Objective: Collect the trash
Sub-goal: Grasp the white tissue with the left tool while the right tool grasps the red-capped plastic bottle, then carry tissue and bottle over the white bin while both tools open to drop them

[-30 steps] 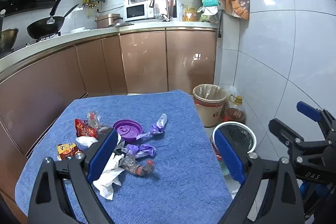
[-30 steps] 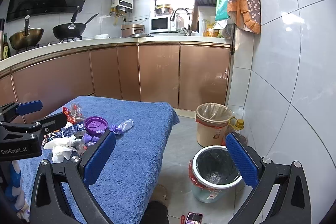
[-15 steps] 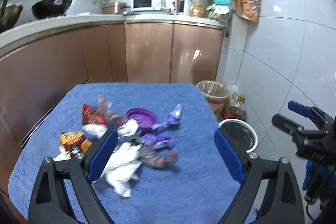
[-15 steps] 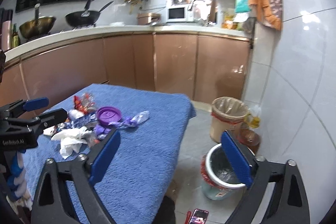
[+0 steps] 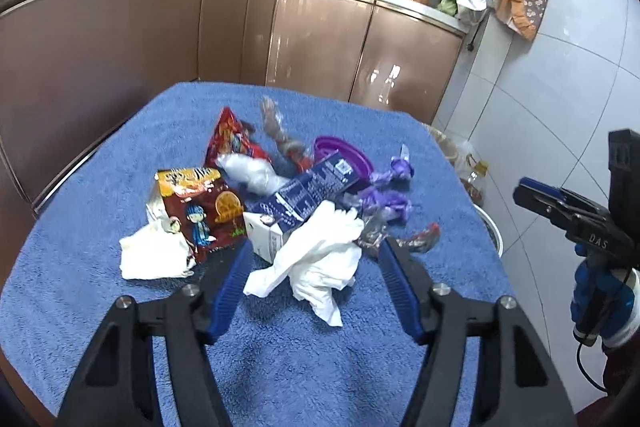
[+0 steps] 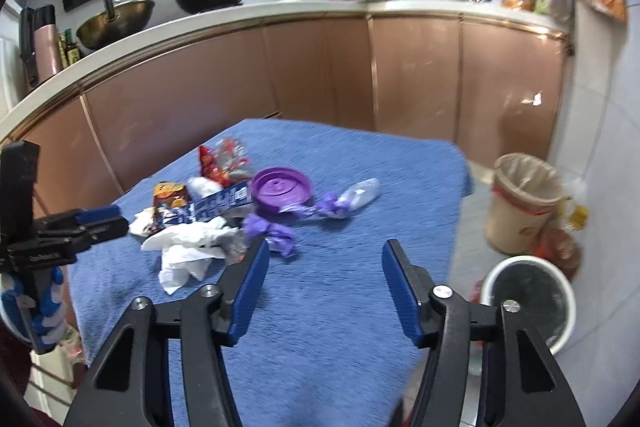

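**Trash pile sitting on the blue towel**

I am holding the left gripper (image 5: 314,277) low over the near side of the blue towel (image 5: 280,359). Its fingers are standing wide apart, and a crumpled white tissue (image 5: 320,259) is lying between the tips. I cannot tell if they are touching it.

Just behind the tissue a dark blue carton (image 5: 308,193) is lying on the pile. To its left a red snack bag (image 5: 200,207) is resting on another white tissue (image 5: 154,257). A purple lid (image 5: 344,157) is sitting on the far right of the pile, with purple wrappers (image 5: 386,203) near it.

I am holding the right gripper (image 6: 322,285) over the bare right part of the towel, fingers wide apart, gripping nothing. On the floor to the right, a white trash bin (image 6: 528,305) with a black liner is standing near a beige bin (image 6: 524,203).
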Demonstrator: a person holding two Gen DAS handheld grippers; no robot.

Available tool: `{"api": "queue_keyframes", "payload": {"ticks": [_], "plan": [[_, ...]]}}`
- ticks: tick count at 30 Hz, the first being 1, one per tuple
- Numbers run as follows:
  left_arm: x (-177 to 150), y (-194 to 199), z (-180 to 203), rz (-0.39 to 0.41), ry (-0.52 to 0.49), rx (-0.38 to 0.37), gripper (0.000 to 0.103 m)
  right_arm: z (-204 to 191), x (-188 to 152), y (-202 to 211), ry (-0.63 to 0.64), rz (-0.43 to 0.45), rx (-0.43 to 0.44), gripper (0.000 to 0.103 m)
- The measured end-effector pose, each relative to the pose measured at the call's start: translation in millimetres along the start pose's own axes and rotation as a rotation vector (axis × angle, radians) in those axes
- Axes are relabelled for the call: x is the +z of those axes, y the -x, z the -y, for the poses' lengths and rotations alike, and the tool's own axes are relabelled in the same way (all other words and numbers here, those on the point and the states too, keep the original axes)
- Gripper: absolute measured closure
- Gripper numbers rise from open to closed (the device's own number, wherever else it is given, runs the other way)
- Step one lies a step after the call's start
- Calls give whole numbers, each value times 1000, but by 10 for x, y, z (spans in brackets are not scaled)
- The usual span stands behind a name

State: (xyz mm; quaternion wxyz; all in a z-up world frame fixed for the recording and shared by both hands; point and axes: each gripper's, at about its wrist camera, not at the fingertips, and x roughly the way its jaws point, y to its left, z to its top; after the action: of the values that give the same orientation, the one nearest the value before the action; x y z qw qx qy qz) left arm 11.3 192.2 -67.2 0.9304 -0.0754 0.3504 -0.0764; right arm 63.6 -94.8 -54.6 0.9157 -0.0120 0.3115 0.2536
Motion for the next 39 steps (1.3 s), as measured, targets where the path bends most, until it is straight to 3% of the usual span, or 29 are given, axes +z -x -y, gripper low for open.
{"api": "queue_keyframes", "payload": {"ticks": [8,13,21,27,31,39], "plan": [[-19,-314,-118,-51,29,-28,40,-280,-70,-436,85,-100,109,52],[-44,-412,-204,-77,55,-39,47,-331,-106,-639,100,-142,141,57],[-90,-478,-249,-107,82,-95,83,-401,-114,-890,110,-186,176,69],[-103,-412,-206,-100,78,-110,97,-457,-134,-959,125,-208,191,87],[-68,-311,-152,-79,70,-114,99,-476,-115,-909,139,-195,195,94],[36,8,-81,-21,74,-110,100,-523,-23,-588,157,-129,184,96]]}}
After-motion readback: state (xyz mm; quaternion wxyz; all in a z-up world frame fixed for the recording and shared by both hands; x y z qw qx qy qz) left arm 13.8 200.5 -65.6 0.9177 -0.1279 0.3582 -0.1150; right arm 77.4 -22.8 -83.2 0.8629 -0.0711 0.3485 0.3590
